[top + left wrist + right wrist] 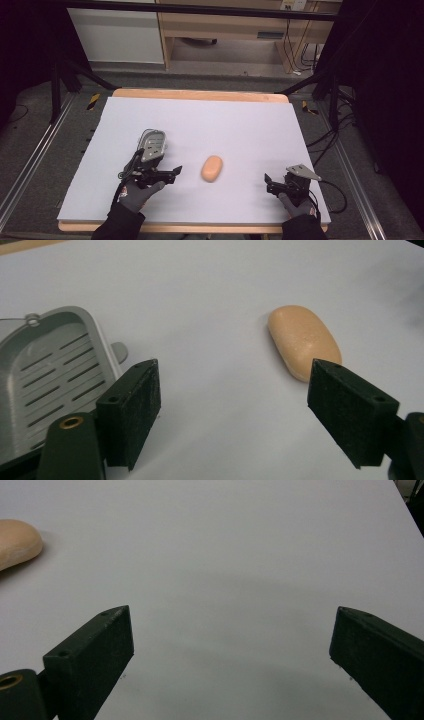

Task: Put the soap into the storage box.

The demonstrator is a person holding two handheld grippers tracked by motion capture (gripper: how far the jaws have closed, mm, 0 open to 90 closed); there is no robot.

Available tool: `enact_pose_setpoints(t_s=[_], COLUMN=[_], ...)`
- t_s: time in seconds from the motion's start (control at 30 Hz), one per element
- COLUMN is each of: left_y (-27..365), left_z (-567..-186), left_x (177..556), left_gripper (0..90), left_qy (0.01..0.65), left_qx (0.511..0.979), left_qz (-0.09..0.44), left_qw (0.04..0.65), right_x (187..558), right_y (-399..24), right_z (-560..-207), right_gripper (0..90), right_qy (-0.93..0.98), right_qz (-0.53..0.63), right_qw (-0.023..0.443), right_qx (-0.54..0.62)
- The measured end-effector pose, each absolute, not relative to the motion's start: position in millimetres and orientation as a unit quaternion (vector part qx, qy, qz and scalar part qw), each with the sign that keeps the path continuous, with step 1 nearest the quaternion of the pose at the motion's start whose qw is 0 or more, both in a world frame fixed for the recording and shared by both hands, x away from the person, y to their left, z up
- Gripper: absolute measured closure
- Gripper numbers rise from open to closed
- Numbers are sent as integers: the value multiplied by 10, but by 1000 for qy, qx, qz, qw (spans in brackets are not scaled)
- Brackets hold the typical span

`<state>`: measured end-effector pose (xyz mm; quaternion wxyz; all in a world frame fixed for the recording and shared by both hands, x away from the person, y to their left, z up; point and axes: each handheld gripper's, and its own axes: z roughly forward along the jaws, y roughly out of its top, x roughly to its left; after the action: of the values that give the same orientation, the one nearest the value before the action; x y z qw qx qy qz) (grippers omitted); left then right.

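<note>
High view: soap bar [211, 168] on bench [240, 125] between my left tongs [176, 172] and right tongs [268, 181], nearer left; long axis toward far edge. Both tongs wide, empty. Soap dish [152, 144] beside left.

We count one orange soap bar [212, 168] and one grey slotted soap dish [152, 145] on one white table [225, 125] — a single piece of each. We also count two grippers — left gripper [176, 172], right gripper [267, 183] — each with two black jaws.
</note>
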<state>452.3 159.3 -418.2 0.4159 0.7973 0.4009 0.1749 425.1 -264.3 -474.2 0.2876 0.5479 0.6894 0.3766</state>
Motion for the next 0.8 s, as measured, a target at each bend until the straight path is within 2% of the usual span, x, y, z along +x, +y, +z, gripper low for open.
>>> enact_pose_setpoints(t_s=[0.8], left_y=[1168], left_z=[-4187], left_x=[4683], left_gripper=[207], left_qy=[385], left_qx=[813], left_qz=[163], left_qw=[405], right_x=[4274], right_y=[-2633], right_z=[-4754], right_gripper=[42], right_qy=[690], right_qz=[371], right_qw=[284], right_qx=[553])
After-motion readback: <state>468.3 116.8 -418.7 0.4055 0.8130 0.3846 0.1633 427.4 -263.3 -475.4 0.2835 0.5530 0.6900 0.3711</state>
